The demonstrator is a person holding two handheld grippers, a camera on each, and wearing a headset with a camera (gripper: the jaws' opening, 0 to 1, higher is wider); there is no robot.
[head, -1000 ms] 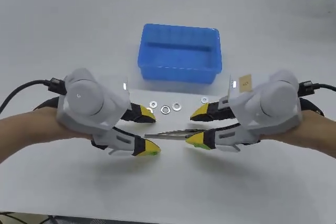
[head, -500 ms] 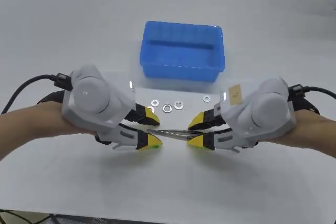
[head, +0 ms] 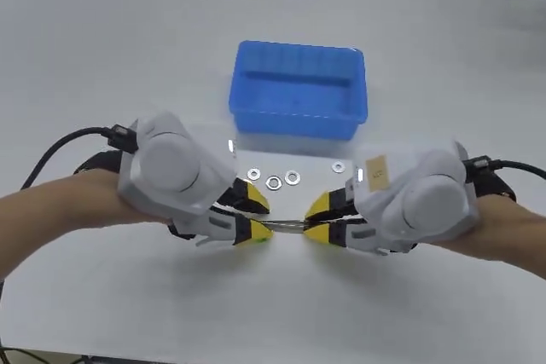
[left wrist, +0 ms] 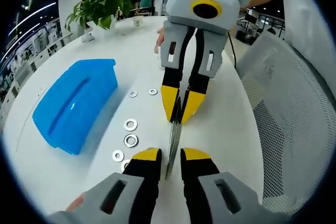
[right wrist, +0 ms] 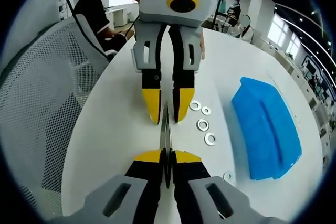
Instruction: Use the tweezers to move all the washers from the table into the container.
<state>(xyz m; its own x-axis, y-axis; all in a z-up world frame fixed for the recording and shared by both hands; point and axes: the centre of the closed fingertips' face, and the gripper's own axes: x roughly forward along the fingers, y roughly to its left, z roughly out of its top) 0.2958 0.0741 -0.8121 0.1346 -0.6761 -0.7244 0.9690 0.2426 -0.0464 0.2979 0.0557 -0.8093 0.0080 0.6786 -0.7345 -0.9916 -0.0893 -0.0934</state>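
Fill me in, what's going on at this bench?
A person holds a gripper in each hand over a white table. The right gripper is shut on the tweezers; the left gripper straddles the other end with jaws open. The washers lie loose on the table near the blue container, none picked up yet.

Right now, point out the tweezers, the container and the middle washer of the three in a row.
tweezers (left wrist: pixel 172 139): left gripper view, mid-length of the shaft.
container (head: pixel 294 122): head view, near outer wall.
middle washer (head: pixel 268 182): head view, left side of its ring.
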